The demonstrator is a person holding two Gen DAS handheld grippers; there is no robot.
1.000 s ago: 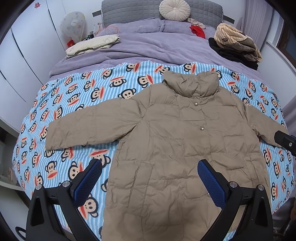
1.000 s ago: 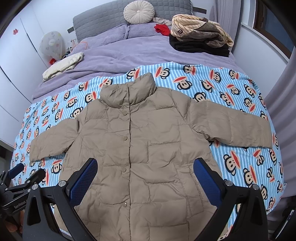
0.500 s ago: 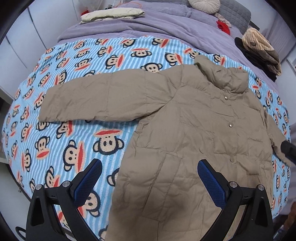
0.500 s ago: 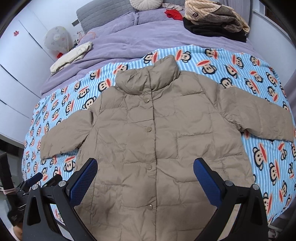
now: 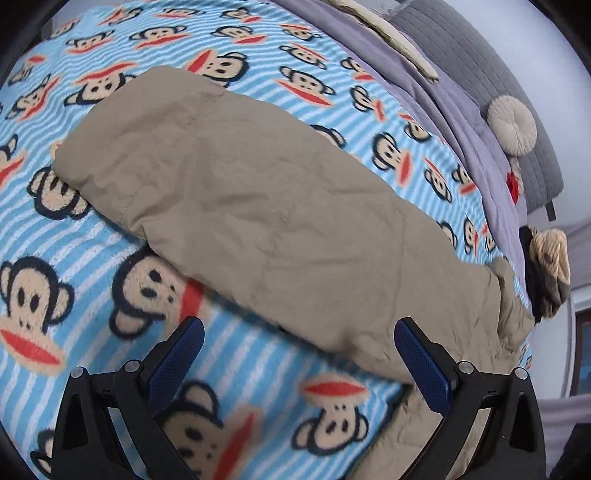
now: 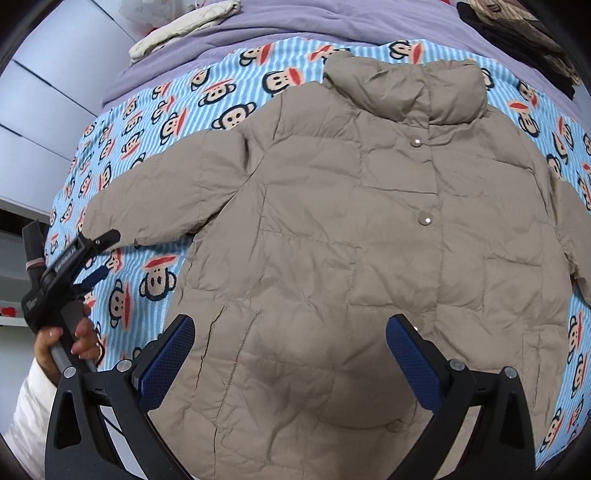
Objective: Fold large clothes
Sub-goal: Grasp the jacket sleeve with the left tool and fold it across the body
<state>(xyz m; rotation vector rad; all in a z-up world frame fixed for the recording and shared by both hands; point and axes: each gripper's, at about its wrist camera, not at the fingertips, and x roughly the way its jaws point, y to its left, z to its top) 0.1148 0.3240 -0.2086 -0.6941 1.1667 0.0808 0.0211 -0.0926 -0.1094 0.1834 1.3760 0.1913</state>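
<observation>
A large tan puffer jacket (image 6: 369, 240) lies front up, snapped shut, spread flat on a blue monkey-print blanket (image 6: 155, 110). Its left sleeve (image 5: 258, 206) stretches out sideways and fills the left wrist view. My left gripper (image 5: 299, 358) is open and empty, low over the blanket just beside the sleeve's lower edge; it also shows in the right wrist view (image 6: 99, 254) near the sleeve cuff. My right gripper (image 6: 291, 362) is open and empty above the jacket's lower front.
The bed has a purple duvet (image 6: 314, 22) beyond the blanket, with a cream folded cloth (image 6: 181, 26) and a pile of dark and striped clothes (image 6: 524, 29). A round cushion (image 5: 511, 123) leans on the grey headboard (image 5: 480, 66). White cupboards (image 6: 44, 110) stand at the left.
My left gripper has swung left and dropped close to the left sleeve. My right gripper has moved down closer over the jacket body. Both stay open.
</observation>
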